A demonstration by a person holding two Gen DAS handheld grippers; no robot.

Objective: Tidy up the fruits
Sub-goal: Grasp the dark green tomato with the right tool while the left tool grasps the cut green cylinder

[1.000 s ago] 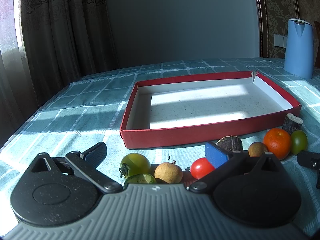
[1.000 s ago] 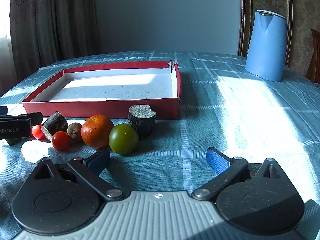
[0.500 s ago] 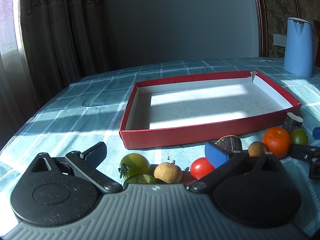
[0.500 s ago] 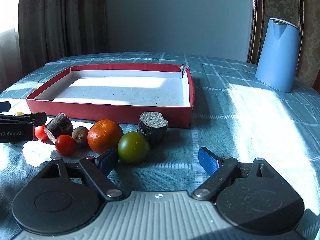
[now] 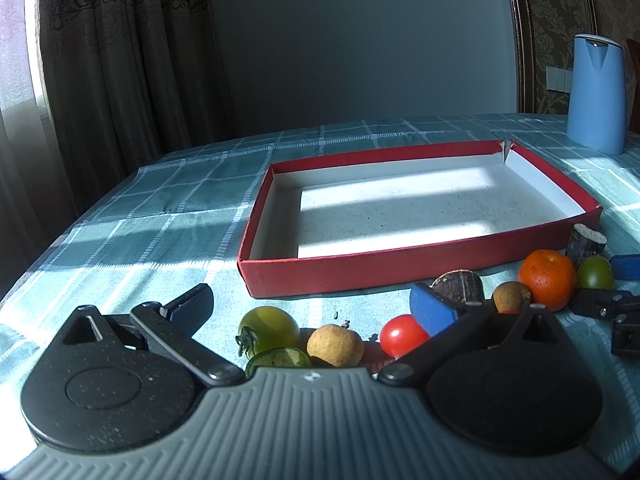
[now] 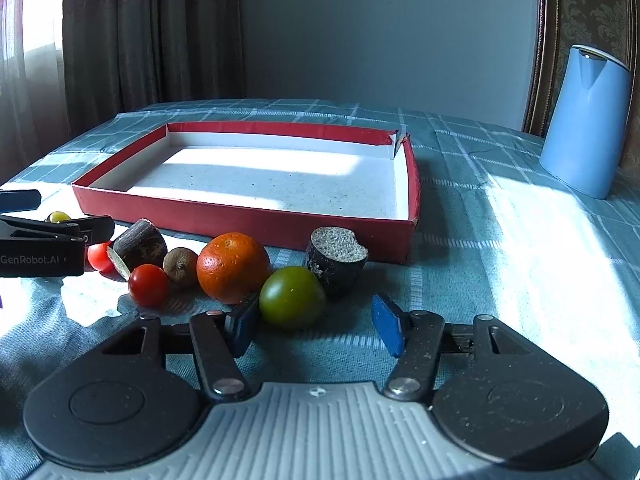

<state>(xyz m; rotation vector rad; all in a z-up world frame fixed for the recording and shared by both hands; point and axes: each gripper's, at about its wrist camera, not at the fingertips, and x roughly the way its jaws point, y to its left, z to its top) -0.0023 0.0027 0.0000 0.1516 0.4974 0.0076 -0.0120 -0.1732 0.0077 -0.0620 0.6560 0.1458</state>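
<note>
Right wrist view: right hand-held gripper (image 6: 316, 326) gapes, green tomato (image 6: 292, 297) just ahead beside its left finger.
Left wrist view: left hand-held gripper (image 5: 312, 308) spread wide above longan (image 5: 335, 345).
Tray: red box (image 6: 248, 222) holds nothing.

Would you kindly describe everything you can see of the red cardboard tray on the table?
The shallow red cardboard tray is a rectangular box lid, red outside and along its rim, with a speckled white floor. It lies flat and open-side up on the teal checked tablecloth, holding nothing; sunlight crosses its floor in bands. One far corner is torn open. Both views show the fruits lined up along its near wall; a dark cut cylinder sits closest to it, though contact is unclear.
</note>
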